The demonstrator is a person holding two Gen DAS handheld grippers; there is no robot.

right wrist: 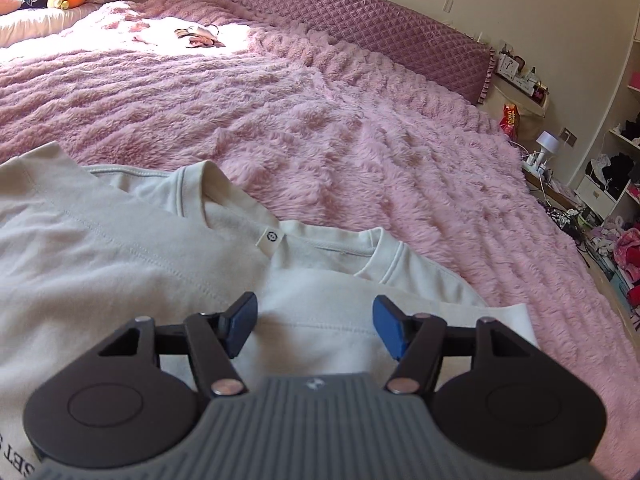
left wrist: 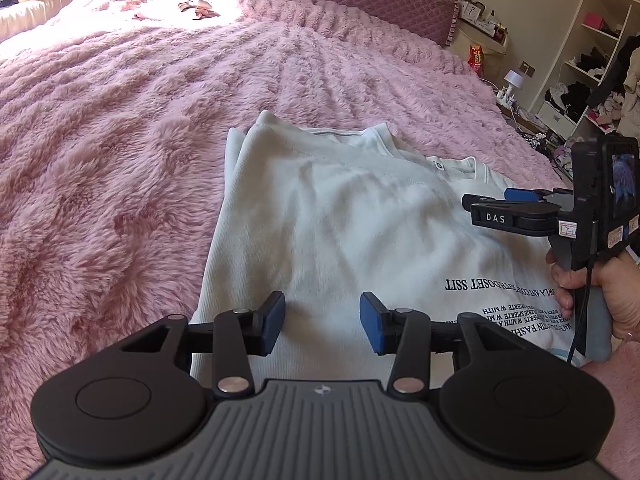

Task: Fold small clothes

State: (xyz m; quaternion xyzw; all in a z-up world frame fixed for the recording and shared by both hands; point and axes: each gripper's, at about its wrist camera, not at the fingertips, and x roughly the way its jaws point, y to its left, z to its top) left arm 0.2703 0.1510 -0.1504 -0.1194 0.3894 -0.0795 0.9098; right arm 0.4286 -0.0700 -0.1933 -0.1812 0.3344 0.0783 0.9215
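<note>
A cream-white sweatshirt (left wrist: 332, 216) with black printed text lies on the pink fluffy bedspread (left wrist: 120, 152), its left side folded over the body. My left gripper (left wrist: 322, 322) is open and empty, just above the shirt's near part. My right gripper (right wrist: 314, 326) is open and empty, above the shirt (right wrist: 120, 248) just below its collar and label (right wrist: 272, 237). The right gripper also shows in the left wrist view (left wrist: 496, 204), held in a hand at the shirt's right side.
A purple quilted headboard (right wrist: 340, 20) runs along the far edge of the bed. A small dark item (right wrist: 198, 36) lies in the sunlit patch far back. Shelves with clothes (left wrist: 580, 72), a lamp and clutter stand to the right of the bed.
</note>
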